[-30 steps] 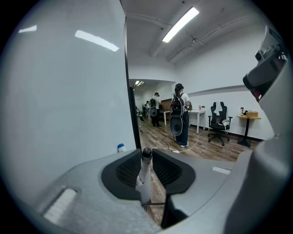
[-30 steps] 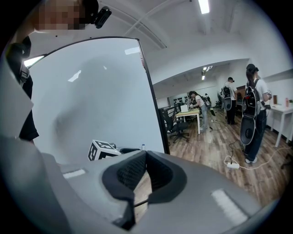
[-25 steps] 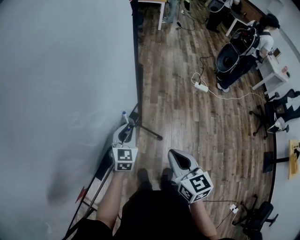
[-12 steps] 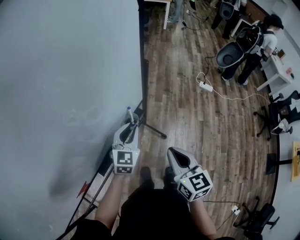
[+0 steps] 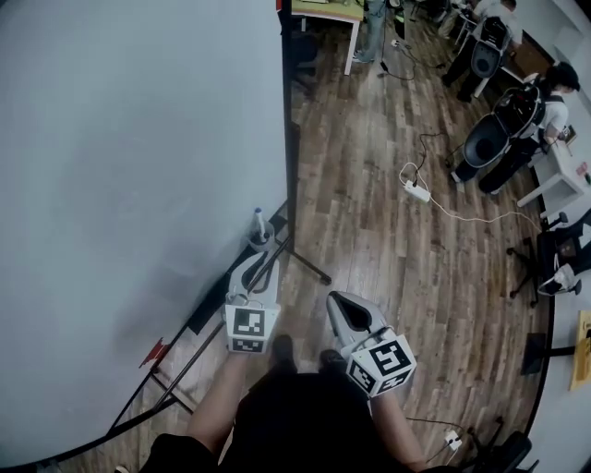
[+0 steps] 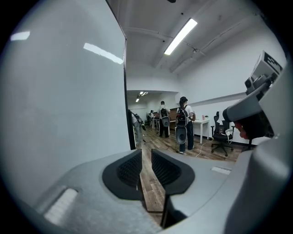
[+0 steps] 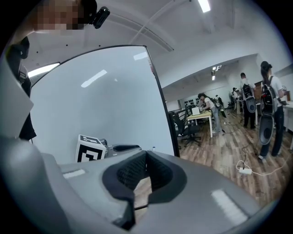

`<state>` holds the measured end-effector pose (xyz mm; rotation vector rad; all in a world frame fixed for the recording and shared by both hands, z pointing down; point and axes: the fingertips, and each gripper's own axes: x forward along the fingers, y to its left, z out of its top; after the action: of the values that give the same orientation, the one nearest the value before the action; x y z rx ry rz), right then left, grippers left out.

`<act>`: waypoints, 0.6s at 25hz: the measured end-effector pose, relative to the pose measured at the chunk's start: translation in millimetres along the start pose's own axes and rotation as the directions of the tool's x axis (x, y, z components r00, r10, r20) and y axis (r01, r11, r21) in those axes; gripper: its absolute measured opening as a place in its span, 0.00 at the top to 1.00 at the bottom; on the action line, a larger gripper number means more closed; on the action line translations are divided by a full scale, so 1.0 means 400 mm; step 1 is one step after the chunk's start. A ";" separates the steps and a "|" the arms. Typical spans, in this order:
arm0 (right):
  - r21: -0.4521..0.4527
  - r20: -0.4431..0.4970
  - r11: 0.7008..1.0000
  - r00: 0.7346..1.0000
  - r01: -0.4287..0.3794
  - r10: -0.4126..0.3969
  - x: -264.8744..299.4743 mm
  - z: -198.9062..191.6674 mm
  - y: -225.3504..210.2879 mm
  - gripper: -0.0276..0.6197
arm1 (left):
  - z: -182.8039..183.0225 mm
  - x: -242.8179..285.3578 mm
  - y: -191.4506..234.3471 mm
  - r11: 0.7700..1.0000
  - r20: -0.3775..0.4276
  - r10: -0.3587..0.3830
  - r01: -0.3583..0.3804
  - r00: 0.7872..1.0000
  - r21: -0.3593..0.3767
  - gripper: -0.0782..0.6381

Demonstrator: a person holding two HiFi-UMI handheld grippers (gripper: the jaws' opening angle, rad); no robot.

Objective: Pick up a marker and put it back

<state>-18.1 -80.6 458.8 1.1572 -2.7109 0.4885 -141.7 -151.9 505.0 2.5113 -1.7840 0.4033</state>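
A marker (image 5: 259,218) with a blue cap stands upright in a small holder (image 5: 261,242) at the lower right corner of the whiteboard (image 5: 138,185). My left gripper (image 5: 252,269) points at it from just below, a short way off and not touching. Its jaws are closing, with a narrow gap and nothing between the pads (image 6: 129,167). My right gripper (image 5: 338,302) hangs over the wooden floor to the right, its jaws shut on nothing. In the right gripper view the left gripper's marker cube (image 7: 91,149) shows beside the board.
The board's stand leg (image 5: 305,262) runs out over the floor right of the holder. A white power strip (image 5: 417,192) and cable lie further back. People, office chairs and desks (image 5: 328,9) fill the far right and back of the room.
The left gripper has drawn back a little, so the gap to the marker has grown. The head view has tilted, showing more of the room. The right gripper has hardly moved.
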 end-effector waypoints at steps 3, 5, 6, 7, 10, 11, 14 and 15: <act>-0.016 -0.001 0.999 0.999 -0.042 0.042 -0.026 0.000 -0.008 0.95 | 0.011 -0.025 -0.037 0.999 0.008 0.034 -0.034 0.999 -0.012 0.80; -0.025 -0.002 0.997 0.998 -0.071 0.071 -0.051 -0.002 -0.018 0.95 | 0.018 -0.041 -0.065 0.998 0.011 0.062 -0.062 0.998 -0.020 0.81; -0.029 -0.004 0.996 0.996 -0.084 0.084 -0.066 -0.001 -0.026 0.95 | 0.024 -0.049 -0.080 0.997 0.012 0.077 -0.077 0.997 -0.026 0.81; -0.031 -0.007 0.995 0.995 -0.095 0.095 -0.083 -0.001 -0.036 0.95 | 0.031 -0.055 -0.097 0.995 0.012 0.091 -0.090 0.996 -0.031 0.81; -0.031 -0.015 0.992 0.992 -0.123 0.123 -0.134 -0.002 -0.075 0.95 | 0.053 -0.074 -0.159 0.992 0.008 0.124 -0.123 0.992 -0.040 0.82; -0.030 -0.018 0.991 0.991 -0.134 0.133 -0.149 -0.005 -0.087 0.95 | 0.057 -0.083 -0.179 0.990 0.005 0.133 -0.133 0.991 -0.041 0.82; -0.031 -0.030 0.985 0.985 -0.171 0.170 -0.185 -0.016 -0.108 0.95 | 0.064 -0.119 -0.231 0.985 -0.002 0.167 -0.167 0.986 -0.054 0.84; -0.033 -0.034 0.982 0.982 -0.185 0.184 -0.196 -0.020 -0.112 0.95 | 0.066 -0.133 -0.245 0.982 -0.003 0.181 -0.181 0.984 -0.059 0.85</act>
<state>68.4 -54.0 456.0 0.8859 -2.8016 0.4746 -61.7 -74.1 479.1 2.3201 -2.0015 0.3481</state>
